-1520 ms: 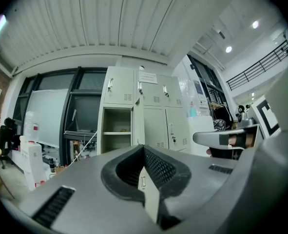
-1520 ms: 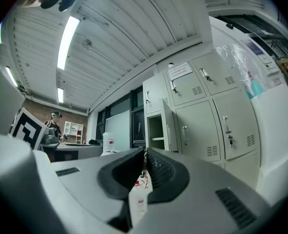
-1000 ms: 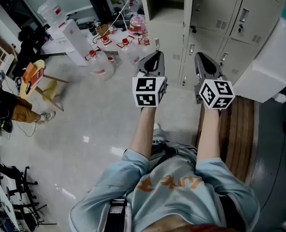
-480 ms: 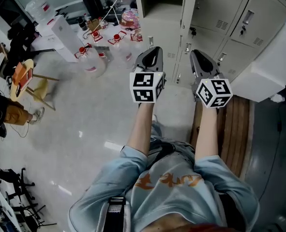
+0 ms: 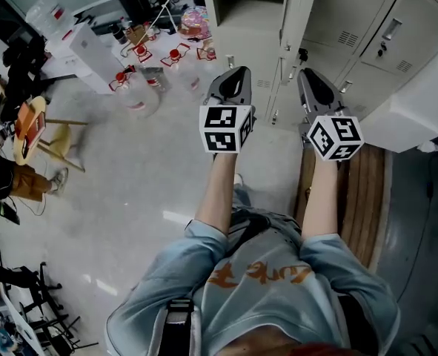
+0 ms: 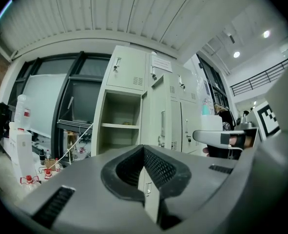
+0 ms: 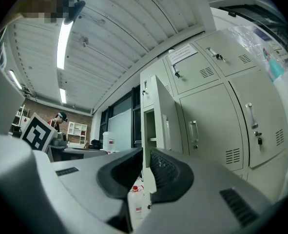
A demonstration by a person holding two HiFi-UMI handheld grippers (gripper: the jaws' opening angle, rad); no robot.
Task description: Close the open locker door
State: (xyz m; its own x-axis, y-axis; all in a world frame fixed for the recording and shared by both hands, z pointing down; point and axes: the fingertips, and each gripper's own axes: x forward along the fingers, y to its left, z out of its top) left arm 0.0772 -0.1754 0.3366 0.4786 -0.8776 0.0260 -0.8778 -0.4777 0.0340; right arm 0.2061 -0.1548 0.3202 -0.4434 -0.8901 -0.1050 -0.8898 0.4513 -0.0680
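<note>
The locker door (image 5: 299,15) stood swung out toward me, nearly edge-on in the head view, just right of the open compartment (image 5: 247,6) it belongs to and ahead of both tools. I held the left gripper (image 5: 239,73) and the right gripper (image 5: 308,74) level and side by side, roughly facing it. I judge that suited a flat push on the panel rather than a grasp. For the same reason, I think, both pairs of jaws were pressed together with nothing between them. The left gripper view showed the pads meeting at their tips, the right gripper view only a sliver of gap. Neither tool touched the door. The head view cut off the compartment's top, and the hinge edge sat hidden behind the panel itself. My own tool bodies blocked the lockers' lower row in both gripper views. Red-capped bottles (image 5: 121,78) on the floor to the left were blurred and well apart from it all.
</note>
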